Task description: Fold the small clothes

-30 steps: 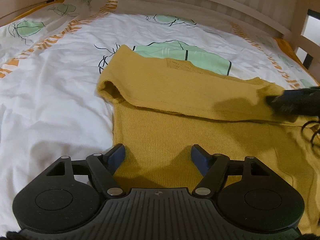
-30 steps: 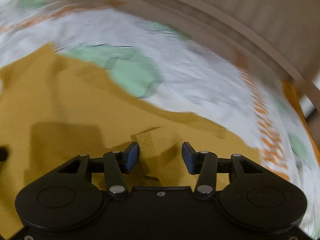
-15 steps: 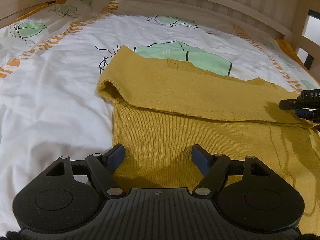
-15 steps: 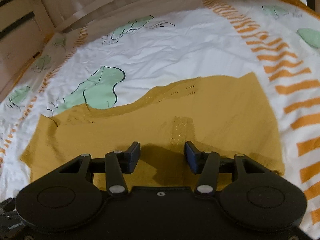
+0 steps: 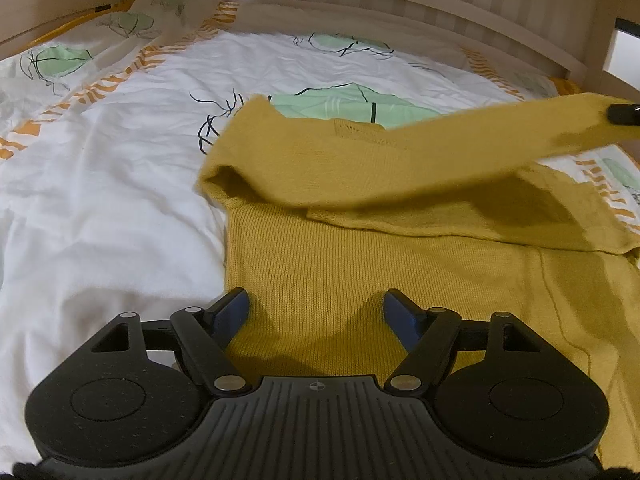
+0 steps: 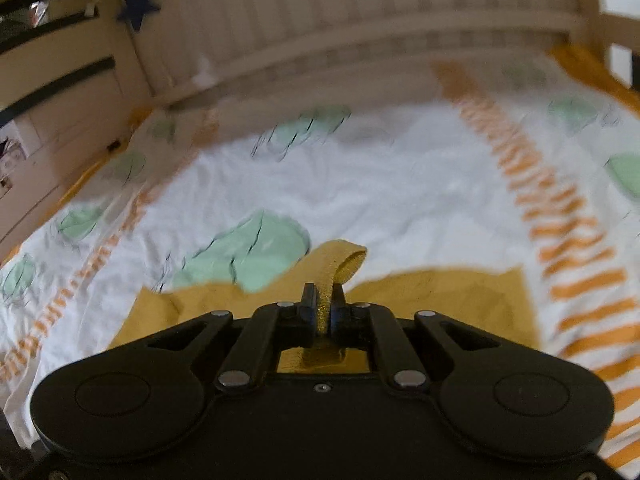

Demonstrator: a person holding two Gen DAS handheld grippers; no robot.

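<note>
a white duvet point(image 5: 120, 184) with green leaf prints and orange striped bands covers the bed, and a pale wooden bed rail point(image 5: 400, 4) curves around its far side. on the duvet lies the mustard knitted sweater point(image 5: 360, 264), spread mostly flat, with its body reaching toward the left wrist camera and one sleeve folded across the upper part.

the left gripper point(image 5: 316, 312) is low above the near part of the sweater and points forward along the bed. its two blue-padded fingers point(image 5: 232, 308) stand wide apart, one near the left edge of the knit and one over the fabric, and there is nothing between them.

the right gripper point(image 6: 324, 308) is higher above the bed and looks down at it at a slant; this view is blurred. its jaws are closed tight on the sleeve cuff point(image 6: 344, 264), which stands up between them as a small loop of yellow fabric. in the left wrist view the sleeve point(image 5: 500, 140) is lifted off the sweater body and stretches in the air to the right edge, where a dark piece of the right gripper meets it. a shadow falls on the knit under this raised sleeve.
</note>
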